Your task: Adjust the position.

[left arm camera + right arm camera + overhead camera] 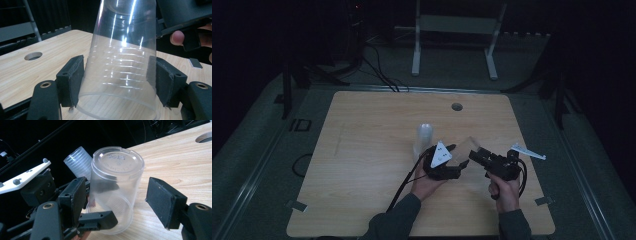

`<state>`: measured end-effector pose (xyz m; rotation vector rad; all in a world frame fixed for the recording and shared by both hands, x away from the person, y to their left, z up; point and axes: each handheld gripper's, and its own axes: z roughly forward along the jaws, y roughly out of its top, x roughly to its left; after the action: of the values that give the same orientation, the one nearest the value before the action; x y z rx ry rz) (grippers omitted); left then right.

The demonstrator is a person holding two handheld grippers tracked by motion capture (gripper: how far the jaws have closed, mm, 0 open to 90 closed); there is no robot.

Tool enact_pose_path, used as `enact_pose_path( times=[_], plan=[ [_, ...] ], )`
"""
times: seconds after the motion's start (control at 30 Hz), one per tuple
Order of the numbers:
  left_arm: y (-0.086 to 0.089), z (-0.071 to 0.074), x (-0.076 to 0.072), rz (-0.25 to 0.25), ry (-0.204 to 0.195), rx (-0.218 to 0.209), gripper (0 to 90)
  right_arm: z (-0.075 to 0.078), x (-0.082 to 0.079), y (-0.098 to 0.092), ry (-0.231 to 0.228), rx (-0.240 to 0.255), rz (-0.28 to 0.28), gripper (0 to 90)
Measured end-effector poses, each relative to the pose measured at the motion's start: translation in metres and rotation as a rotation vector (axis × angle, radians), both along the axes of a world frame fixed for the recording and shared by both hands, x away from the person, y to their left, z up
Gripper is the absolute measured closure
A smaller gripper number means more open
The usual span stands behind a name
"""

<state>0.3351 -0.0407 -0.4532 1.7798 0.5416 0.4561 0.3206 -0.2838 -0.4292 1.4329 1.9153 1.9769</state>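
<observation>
Clear cup [120, 62]: upside down between your hands, above the desk [362, 150], pinched by the left claw [117, 82].
Right claw [120, 202]: jaws spread, clear of it.
Risk: squeeze harder and it buckles.
Second cup [78, 161]: behind; could topple if nudged.

Two black hand-held tools, left tool [458, 159] topped by a grey three-cornered plate [440, 154] studded with small screws. Black cable [404, 184] trailing from the left tool, another looping by the right tool [476, 156]. Flat black rubbery pads [72, 80] on each jaw, brass-ringed holes [45, 84] in the rounded jaw arms behind. Dark grey-green sleeves [397, 220] down to the wrists, hands bare.
</observation>
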Motion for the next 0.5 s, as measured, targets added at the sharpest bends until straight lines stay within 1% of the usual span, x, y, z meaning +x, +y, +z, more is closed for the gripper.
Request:
enact_pose_path(
  times=[0.17,0.2,0.3,0.4,0.5],
  plan=[
    [0.002,0.001,0.0,0.002,-0.005,0.006,31.4,-0.001,-0.003,-0.004,-0.003,-0.008,0.003,32.0],
    [0.004,0.002,0.0,0.01,-0.011,0.017,31.4,-0.001,-0.003,-0.004,-0.003,-0.012,0.003,32.1],
    [0.006,0.003,0.0,0.014,-0.016,0.023,31.5,-0.002,-0.005,-0.008,-0.006,-0.031,0.0,32.9],
    [0.007,0.005,-0.001,0.012,-0.02,0.029,31.5,-0.002,-0.005,-0.01,-0.003,-0.036,-0.004,33.2],
    [0.009,0.007,-0.001,0.012,-0.028,0.038,31.4,-0.002,-0.006,-0.012,-0.008,-0.068,-0.012,33.8]
  ],
)
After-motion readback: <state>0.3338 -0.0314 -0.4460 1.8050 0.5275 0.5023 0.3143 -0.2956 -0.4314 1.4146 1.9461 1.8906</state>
